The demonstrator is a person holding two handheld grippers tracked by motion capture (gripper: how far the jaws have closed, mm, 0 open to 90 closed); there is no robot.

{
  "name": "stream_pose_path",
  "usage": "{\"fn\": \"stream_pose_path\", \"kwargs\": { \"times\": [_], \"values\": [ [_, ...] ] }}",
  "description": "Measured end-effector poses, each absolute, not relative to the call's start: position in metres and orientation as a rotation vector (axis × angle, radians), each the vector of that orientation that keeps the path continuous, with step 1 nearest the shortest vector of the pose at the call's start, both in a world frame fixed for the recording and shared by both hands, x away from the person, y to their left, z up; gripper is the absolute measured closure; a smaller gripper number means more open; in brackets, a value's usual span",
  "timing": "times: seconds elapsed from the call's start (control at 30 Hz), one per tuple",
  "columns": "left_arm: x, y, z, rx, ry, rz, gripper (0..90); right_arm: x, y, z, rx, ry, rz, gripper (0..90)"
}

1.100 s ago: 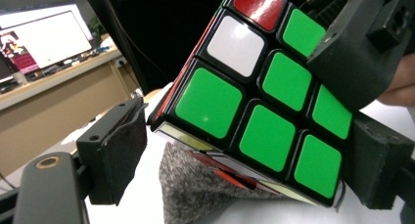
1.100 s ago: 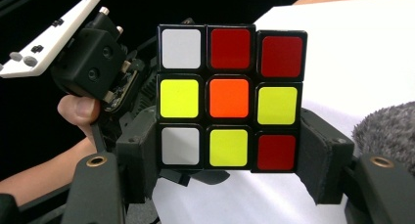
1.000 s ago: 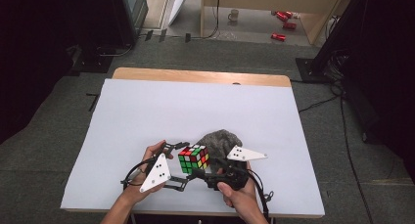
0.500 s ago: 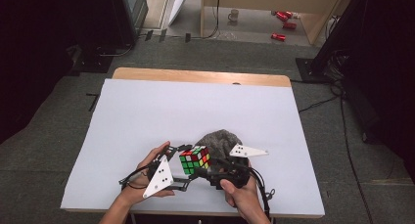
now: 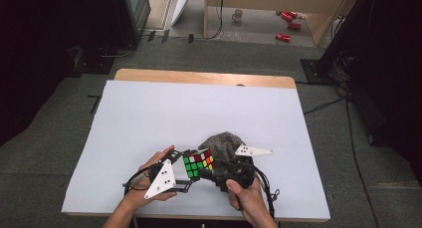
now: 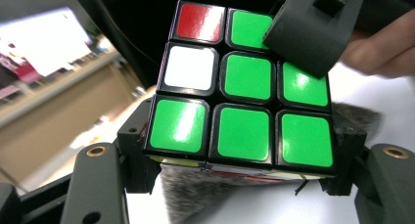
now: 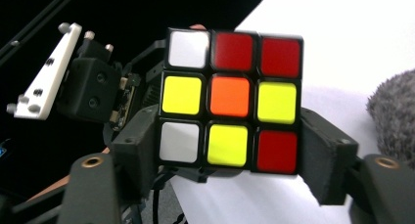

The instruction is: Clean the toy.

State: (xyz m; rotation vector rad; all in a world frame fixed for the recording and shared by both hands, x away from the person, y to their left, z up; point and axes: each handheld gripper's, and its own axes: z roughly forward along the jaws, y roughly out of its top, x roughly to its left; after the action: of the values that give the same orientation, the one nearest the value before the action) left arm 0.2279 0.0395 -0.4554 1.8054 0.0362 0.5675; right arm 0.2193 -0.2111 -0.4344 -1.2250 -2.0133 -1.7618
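Nearest the person, at the front edge of the bench (image 5: 149, 113), both hands meet over a puzzle cube (image 5: 198, 163) held just above the white surface. The left claw (image 6: 235, 170) is closed on the cube's lower layer, its jaws pressing opposite sides; the right claw (image 7: 230, 160) clamps it likewise, jaws on two opposite faces. The cube looks rigid and light, but its glossy stickers are likely slippery, and its layers can twist, so flat faces of one layer seem the safest hold. Just behind lies a grey fuzzy cloth (image 5: 225, 142), soft-looking.
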Motion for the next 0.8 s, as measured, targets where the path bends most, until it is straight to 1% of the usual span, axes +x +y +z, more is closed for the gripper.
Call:
{"fn": "stream_pose_path", "kwargs": {
  "times": [0.33,0.8],
  "values": [
    [0.227,0.039,-0.453,1.806,0.040,0.572,33.4,0.223,-0.214,-0.437,-1.211,-1.947,-1.771,32.1],
    [0.227,0.037,-0.454,1.815,0.061,0.540,34.0,0.229,-0.222,-0.443,-1.281,-1.822,-1.758,32.1]
  ]
}}
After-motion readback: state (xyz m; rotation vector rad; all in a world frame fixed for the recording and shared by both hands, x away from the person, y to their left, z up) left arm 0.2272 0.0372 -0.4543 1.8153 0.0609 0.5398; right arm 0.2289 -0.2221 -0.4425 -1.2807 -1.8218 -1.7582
